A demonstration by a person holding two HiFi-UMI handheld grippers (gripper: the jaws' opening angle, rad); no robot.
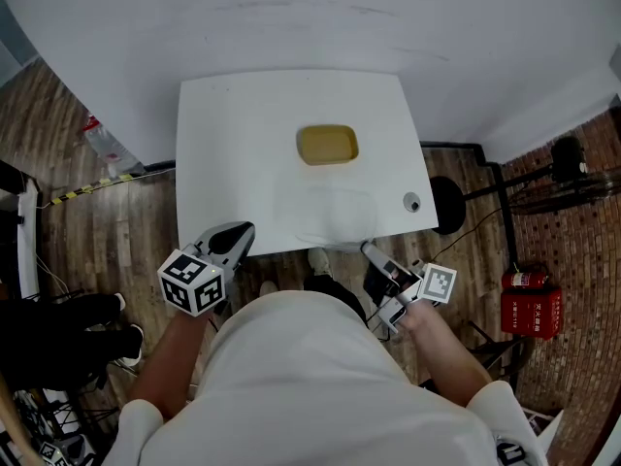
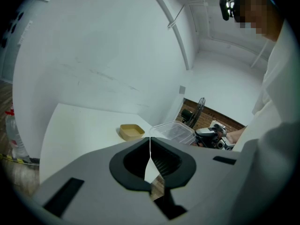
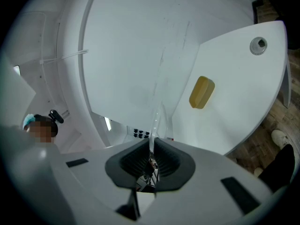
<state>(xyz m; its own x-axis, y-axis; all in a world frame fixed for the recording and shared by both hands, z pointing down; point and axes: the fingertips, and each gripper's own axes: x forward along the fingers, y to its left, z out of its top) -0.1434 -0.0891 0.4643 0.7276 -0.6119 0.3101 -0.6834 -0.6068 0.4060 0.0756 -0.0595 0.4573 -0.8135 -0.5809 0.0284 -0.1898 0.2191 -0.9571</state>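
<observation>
A clear plastic container (image 1: 332, 214) lies on the white table (image 1: 233, 134) near its front edge, hard to make out against the top. My right gripper (image 1: 369, 250) is at its front right corner, shut on the container's thin clear rim (image 3: 157, 109), which rises edge-on from the jaws (image 3: 151, 151). A tan shallow dish (image 1: 327, 145) sits further back at mid-table, also seen as the tan dish (image 3: 202, 92) and the tan dish (image 2: 131, 131). My left gripper (image 1: 241, 233) hovers at the table's front left edge, shut and holding nothing (image 2: 150, 149); the clear container (image 2: 174, 131) lies ahead to its right.
A round cable hole (image 1: 412, 202) is in the table's right front corner. A white wall stands behind the table. On the wood floor are a red fire extinguisher box (image 1: 531, 304), a fan (image 1: 572, 163), a plastic bottle (image 1: 102, 146) and black stands.
</observation>
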